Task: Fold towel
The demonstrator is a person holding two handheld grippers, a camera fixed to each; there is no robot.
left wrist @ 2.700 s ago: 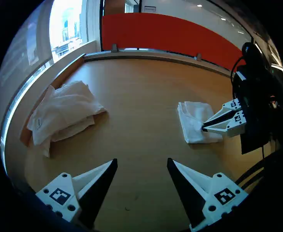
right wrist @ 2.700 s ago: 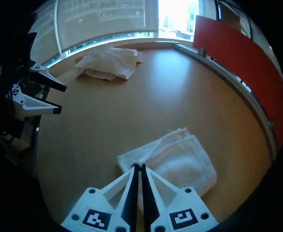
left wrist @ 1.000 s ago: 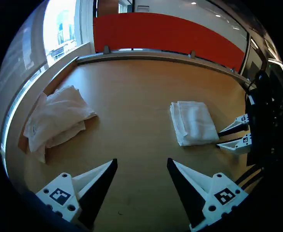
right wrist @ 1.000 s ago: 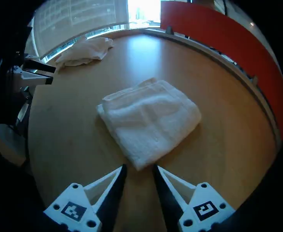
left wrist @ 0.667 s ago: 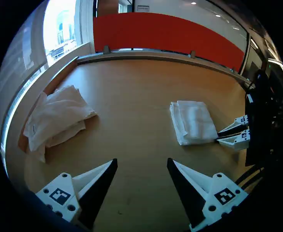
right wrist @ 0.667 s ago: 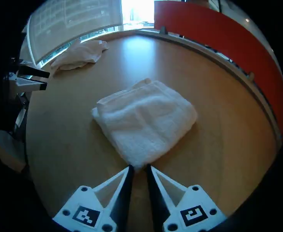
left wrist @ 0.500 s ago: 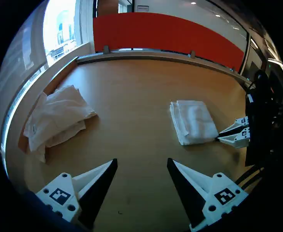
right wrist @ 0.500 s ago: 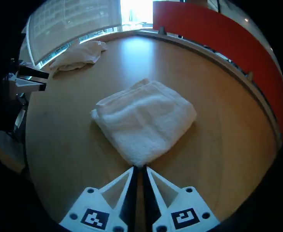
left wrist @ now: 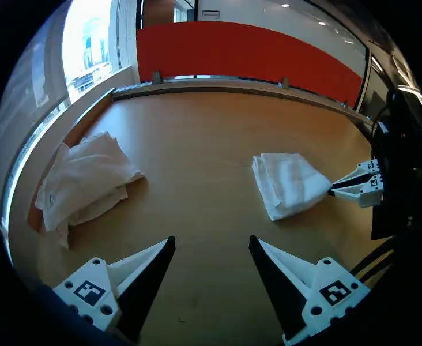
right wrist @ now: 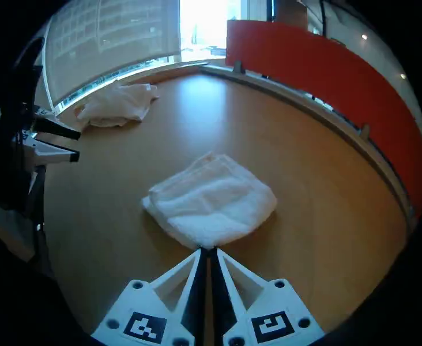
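**Right tool pinches the corner of the folded towel while the left tool hangs open**

A folded towel [right wrist: 211, 207], white and thick, lies on the wooden table [right wrist: 303, 190], roughly mid-table and well apart from everything else. In the right gripper view its nearest corner points straight at the right tool [right wrist: 209, 252]. That tool's two fingers are drawn almost together, with only a thin slit between them, and their tips meet the corner.

In the left gripper view the same towel [left wrist: 289, 184] sits to the right. Its corner is drawn out to a point where the tips of the right tool [left wrist: 332, 190] close on it, so the tool appears to hold the towel by that corner.

The left tool [left wrist: 211, 239] hangs over bare table [left wrist: 199, 144] with its fingers spread wide and nothing between them. In the right gripper view it shows at the left edge [right wrist: 77, 146], also spread.

A loose pile of white cloth [left wrist: 84, 179] lies at the table's far left edge beside the window [left wrist: 90, 46], well apart from the folded towel. It also shows in the right gripper view [right wrist: 116, 104]. A red partition [left wrist: 240, 49] runs along the table's far side.
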